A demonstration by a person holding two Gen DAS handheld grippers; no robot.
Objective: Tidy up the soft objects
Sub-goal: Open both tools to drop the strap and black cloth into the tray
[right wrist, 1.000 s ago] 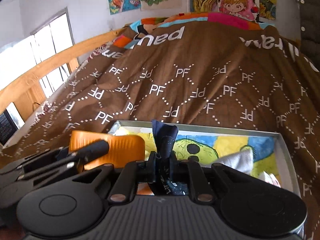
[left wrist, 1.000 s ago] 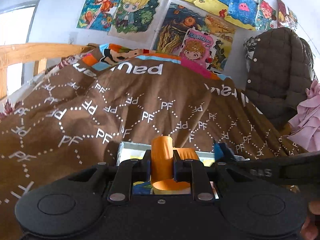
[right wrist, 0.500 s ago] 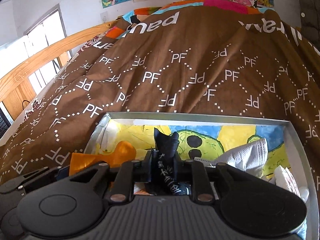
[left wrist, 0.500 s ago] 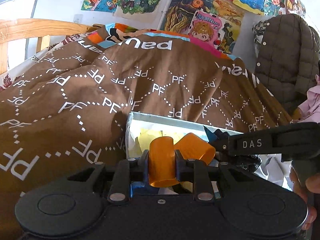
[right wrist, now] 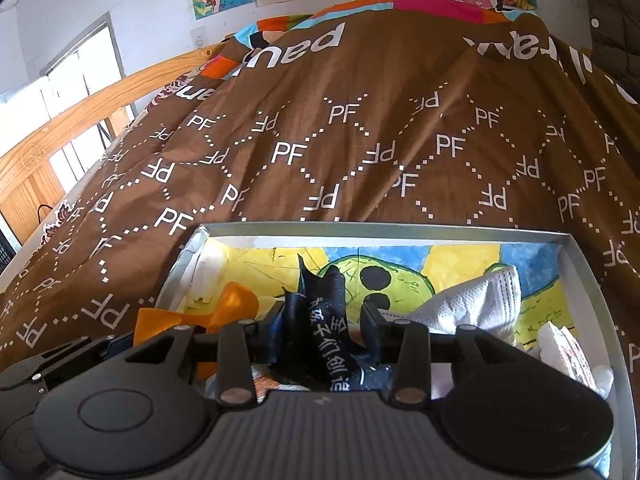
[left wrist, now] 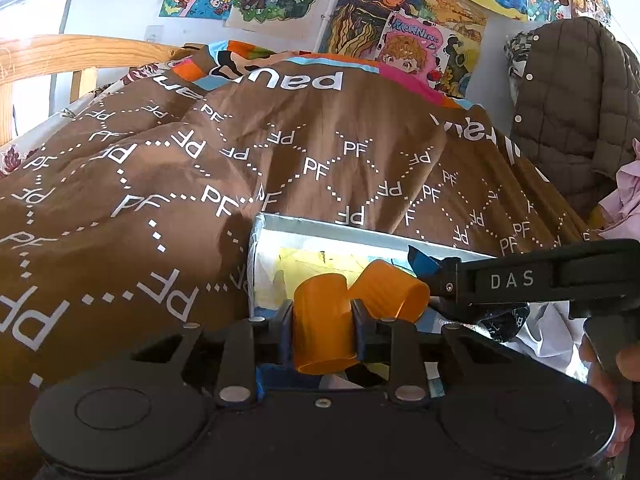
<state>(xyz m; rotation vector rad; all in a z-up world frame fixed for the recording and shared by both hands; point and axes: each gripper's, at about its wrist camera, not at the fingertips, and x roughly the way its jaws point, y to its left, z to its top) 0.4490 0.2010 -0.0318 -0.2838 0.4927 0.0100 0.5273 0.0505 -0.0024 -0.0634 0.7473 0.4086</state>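
My left gripper is shut on an orange ribbed band, folded and looping right, held over the left end of a grey open box. My right gripper is shut on a dark navy strap with white characters, over the same box. The orange band and left gripper show at lower left in the right wrist view. The right gripper with the navy strap reaches in from the right in the left wrist view.
The box sits on a brown "PF" duvet and holds a painted yellow-green sheet, a white face mask and white items at right. A wooden bed rail is at left, a quilted jacket hangs at right.
Both grippers have dropped lower and moved forward over the box with their items still held. The orange band and navy strap now hang inside the box's rim.
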